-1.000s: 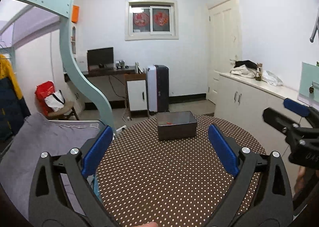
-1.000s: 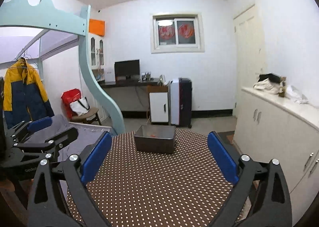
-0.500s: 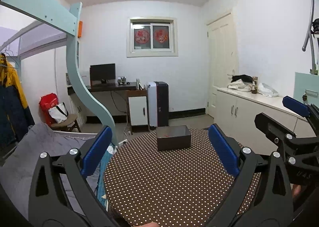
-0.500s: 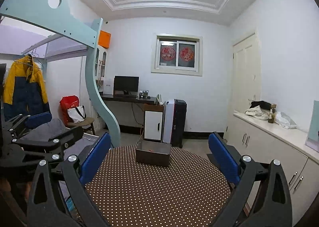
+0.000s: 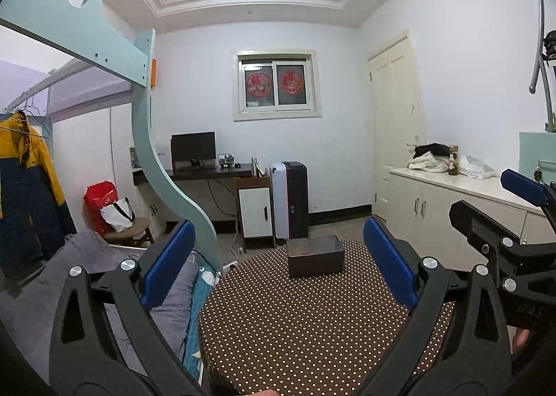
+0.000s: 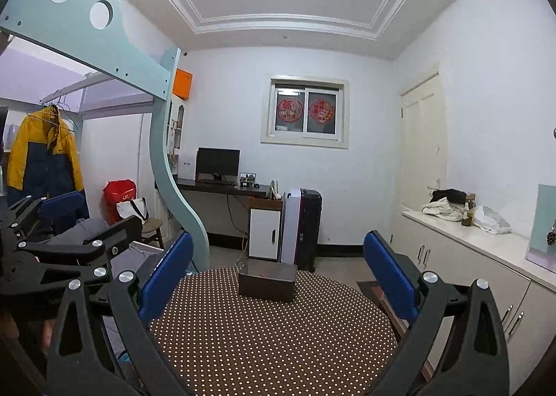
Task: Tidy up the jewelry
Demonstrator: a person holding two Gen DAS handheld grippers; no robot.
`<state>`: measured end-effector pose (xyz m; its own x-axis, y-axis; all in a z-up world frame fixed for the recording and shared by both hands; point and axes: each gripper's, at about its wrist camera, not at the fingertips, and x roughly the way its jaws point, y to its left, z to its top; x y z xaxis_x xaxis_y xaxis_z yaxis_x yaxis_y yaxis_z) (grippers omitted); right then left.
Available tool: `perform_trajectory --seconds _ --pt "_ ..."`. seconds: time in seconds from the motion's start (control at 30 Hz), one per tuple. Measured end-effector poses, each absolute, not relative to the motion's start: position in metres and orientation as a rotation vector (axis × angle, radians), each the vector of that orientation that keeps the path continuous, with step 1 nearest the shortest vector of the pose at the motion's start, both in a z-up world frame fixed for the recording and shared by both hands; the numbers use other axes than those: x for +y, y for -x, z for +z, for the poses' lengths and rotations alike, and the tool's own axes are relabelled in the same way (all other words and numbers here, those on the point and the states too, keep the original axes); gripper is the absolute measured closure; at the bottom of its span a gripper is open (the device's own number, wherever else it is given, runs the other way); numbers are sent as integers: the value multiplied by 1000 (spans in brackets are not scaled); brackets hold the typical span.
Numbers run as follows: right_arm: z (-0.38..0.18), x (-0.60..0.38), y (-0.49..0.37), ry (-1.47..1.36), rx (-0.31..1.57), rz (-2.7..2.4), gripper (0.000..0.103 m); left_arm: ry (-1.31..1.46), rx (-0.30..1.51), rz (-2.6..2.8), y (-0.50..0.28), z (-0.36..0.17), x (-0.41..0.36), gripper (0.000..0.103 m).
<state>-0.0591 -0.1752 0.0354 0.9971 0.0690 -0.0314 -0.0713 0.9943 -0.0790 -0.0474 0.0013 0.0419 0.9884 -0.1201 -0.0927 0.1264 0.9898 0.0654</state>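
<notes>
A dark open box (image 5: 315, 260) stands at the far edge of a round table with a brown white-dotted cloth (image 5: 299, 326). Something small and red lies inside the box; it also shows in the right wrist view (image 6: 267, 282). My left gripper (image 5: 278, 269) is open and empty, held well above and back from the table. My right gripper (image 6: 276, 271) is open and empty, equally far back. Each gripper shows at the side of the other's view: the right one (image 5: 514, 222), the left one (image 6: 66, 232). No loose jewelry shows on the cloth (image 6: 271, 337).
A bed with grey bedding (image 5: 69, 278) and a pale green loft frame (image 5: 153, 166) stand left of the table. A white cabinet counter (image 5: 462, 187) runs along the right. A desk, a small cabinet and a suitcase (image 5: 295, 198) stand behind.
Both grippers have lifted and pulled back from the table, so the box looks smaller and lower in each view. Both stayed open and empty.
</notes>
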Motion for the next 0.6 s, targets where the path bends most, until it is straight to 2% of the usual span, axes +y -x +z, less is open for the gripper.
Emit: perform_trajectory --seconds 0.6 --pt "39 -169 62 99 27 73 8 -44 87 -122 50 41 7 7"
